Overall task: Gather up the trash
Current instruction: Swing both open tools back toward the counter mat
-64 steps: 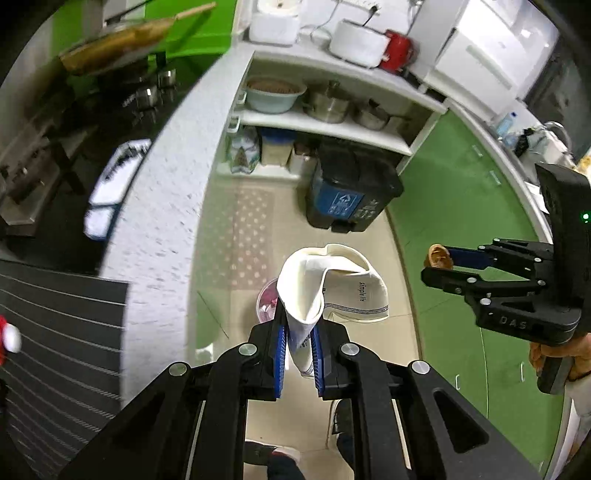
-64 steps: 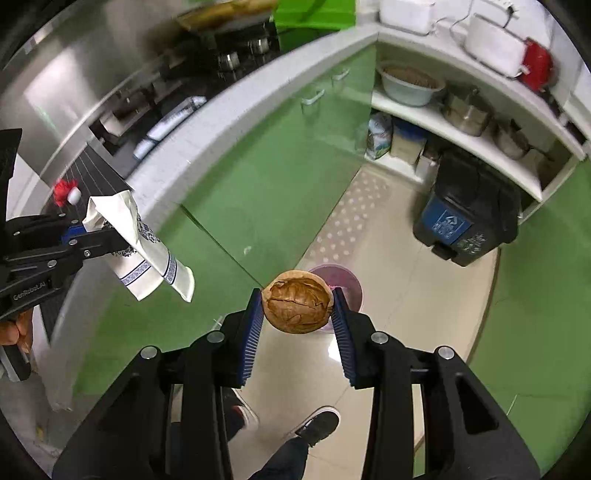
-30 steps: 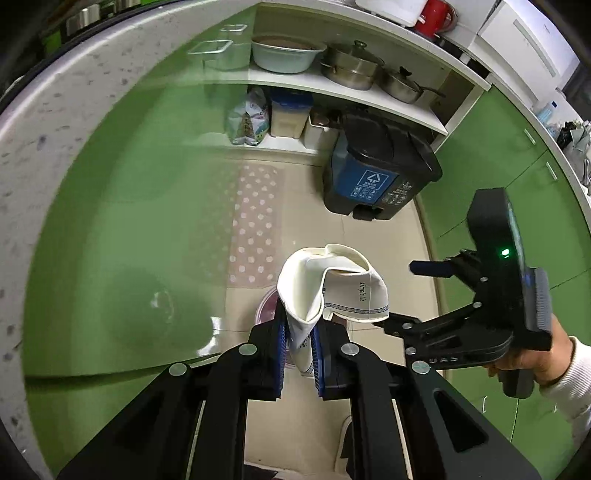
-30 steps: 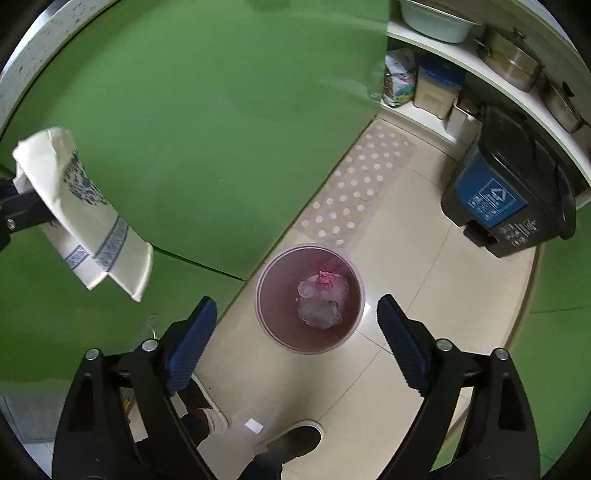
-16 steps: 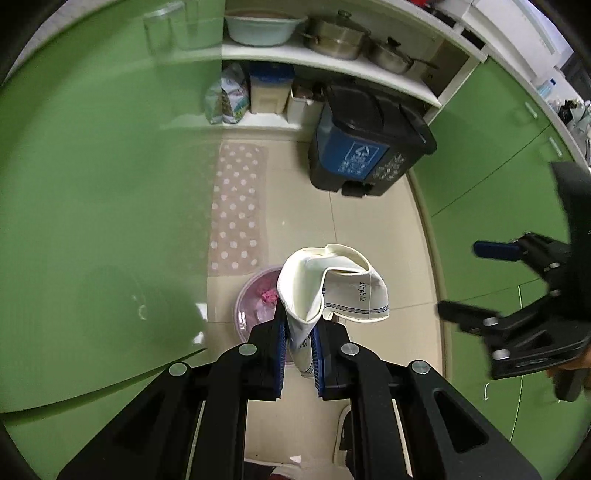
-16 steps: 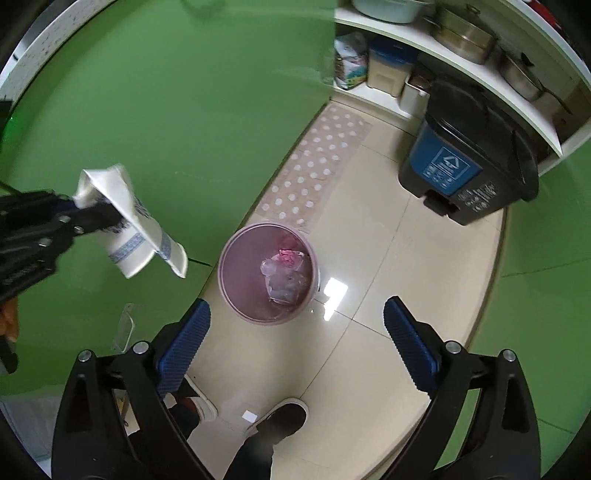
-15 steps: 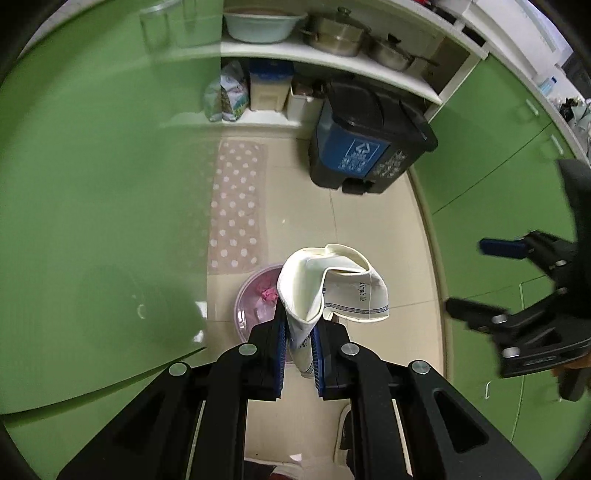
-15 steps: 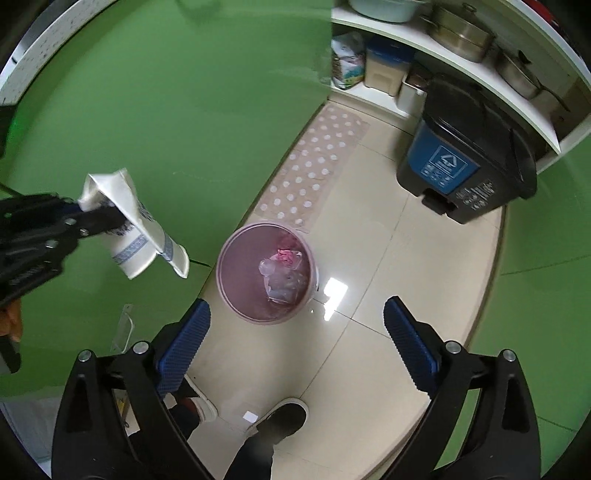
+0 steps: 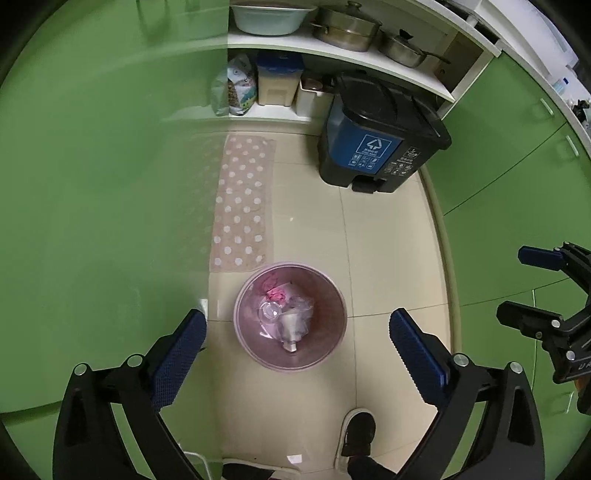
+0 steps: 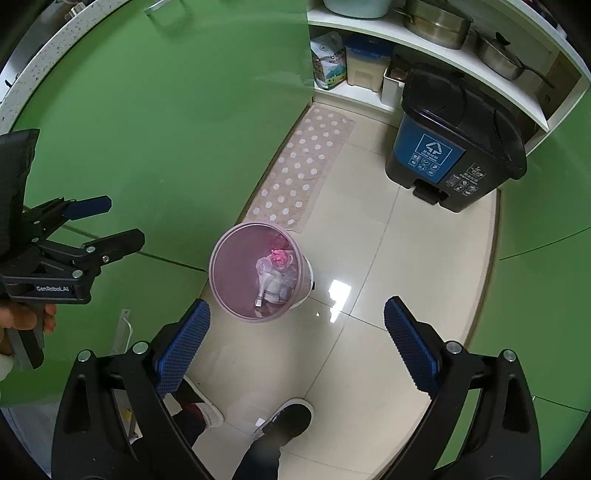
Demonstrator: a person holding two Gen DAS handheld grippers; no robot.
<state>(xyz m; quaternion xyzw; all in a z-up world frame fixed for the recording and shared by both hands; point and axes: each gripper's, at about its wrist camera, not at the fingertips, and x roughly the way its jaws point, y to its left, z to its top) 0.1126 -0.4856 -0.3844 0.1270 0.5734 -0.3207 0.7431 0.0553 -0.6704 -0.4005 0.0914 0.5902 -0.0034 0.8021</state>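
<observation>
The pink bin [image 9: 291, 317] stands on the floor beside the dotted mat [image 9: 242, 206], directly below both grippers, likely so drops land inside. Left gripper [image 9: 295, 341] and right gripper [image 10: 295, 341] gape wide, empty. Crumpled trash [image 10: 273, 275] lies inside; only the right view shows the bin's outer wall.

One pink wastebasket [image 9: 291, 363], one black bin [image 9: 384, 136], one dotted mat [image 9: 243, 203], two pots [image 9: 345, 27].

Green cabinets [image 9: 92, 166], beige tiled floor [image 9: 388, 251]
</observation>
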